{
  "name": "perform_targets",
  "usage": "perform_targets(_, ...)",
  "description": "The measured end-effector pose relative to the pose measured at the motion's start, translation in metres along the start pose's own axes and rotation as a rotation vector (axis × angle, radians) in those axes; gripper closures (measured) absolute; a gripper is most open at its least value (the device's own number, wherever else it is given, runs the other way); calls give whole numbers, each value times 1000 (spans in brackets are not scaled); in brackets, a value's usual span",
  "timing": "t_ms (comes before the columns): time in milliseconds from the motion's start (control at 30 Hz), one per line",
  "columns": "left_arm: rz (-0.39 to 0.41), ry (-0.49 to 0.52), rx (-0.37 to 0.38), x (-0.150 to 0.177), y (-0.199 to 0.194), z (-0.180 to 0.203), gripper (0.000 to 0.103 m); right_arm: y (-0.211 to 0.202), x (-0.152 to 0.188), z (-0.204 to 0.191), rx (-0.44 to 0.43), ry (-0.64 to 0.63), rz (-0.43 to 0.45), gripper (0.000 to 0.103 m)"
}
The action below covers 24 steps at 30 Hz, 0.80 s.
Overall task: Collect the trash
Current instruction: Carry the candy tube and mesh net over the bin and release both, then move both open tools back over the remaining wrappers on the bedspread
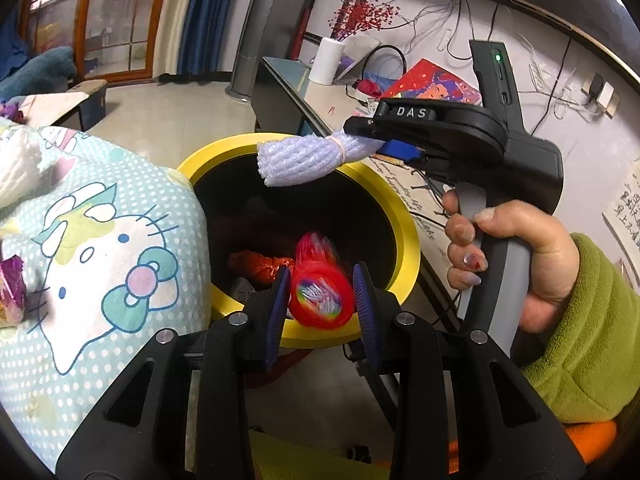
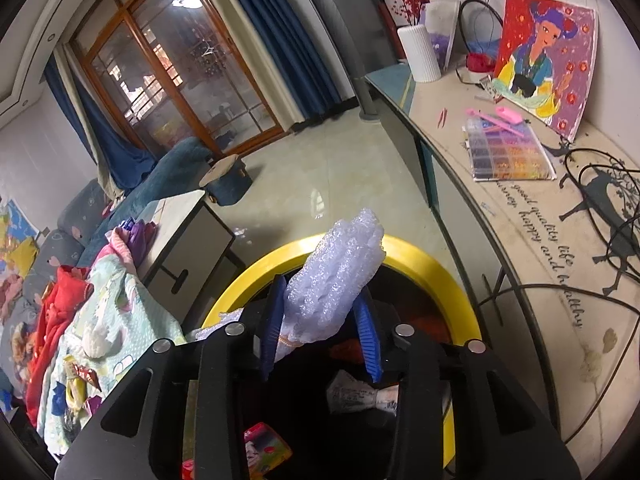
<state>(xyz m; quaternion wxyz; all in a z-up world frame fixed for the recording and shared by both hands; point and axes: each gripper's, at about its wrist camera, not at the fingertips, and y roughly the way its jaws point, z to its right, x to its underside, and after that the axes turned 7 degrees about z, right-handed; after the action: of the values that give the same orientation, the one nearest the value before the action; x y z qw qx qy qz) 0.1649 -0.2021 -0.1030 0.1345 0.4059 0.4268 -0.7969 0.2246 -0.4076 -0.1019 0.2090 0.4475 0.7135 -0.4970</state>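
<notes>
1. Where the left gripper hangs over the near edge of the bin, its two ridged blue pads squeeze a red round packet with a shiny, bright picture on its flat end.
2. The bin is a round tub, black inside, with a smooth yellow ring on top.
3. Down inside the bin lie a crinkly orange-red bag and a crumpled white wrapper.
4. Over the far side of the bin, the right gripper is closed on a pale purple foam net. The net is soft and bumpy, tied in the middle, and pokes out sideways above the opening.
5. A hand in a fuzzy green sleeve holds that gripper's grey handle.
6. Left of the bin, touching its rim, lies a soft dotted blanket with a cartoon cat.
7. Right of the bin runs a long table with a shiny glass top.
8. Far past the bin on that table stands a tall white ribbed vase.
</notes>
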Motion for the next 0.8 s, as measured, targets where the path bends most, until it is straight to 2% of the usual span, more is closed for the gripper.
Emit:
perform_targets(33,4,-5,-2,0,0,0,74,1,1,0,0,-1,-6,63)
perform_targets(100,16,-15,-8,0,-2,-1,51,2,1,0,-1,2,-11,59)
perform_targets(167,29,-21,-13,0,-5,-2,50,2,2,0,4,1,-14,55)
perform_targets(233,47,-16,-19,-1,-10,-2,44,2,1,0,2,-3,-13,51)
perform_targets(333,72,-21,-21,-2,-17,-3,37,0,0,0,8,-5,-2,51)
perform_targets(367,80,-25,-24,-3,-20,-4,32,-1,-1,-1,9,-4,1,50)
perform_targets(400,89,-31,-28,-4,-22,-5,20,-2,-1,-1,9,-3,3,48)
perform_targets(433,99,-40,-27,-5,-25,-7,17,-2,-1,-1,8,-1,4,46)
perform_targets(567,128,-64,-44,-7,-35,-13,11,-6,-3,-4,5,-6,11,46)
perform_targets(800,191,-80,-94,-13,-57,-20,11,-15,-7,-16,-18,-22,35,43)
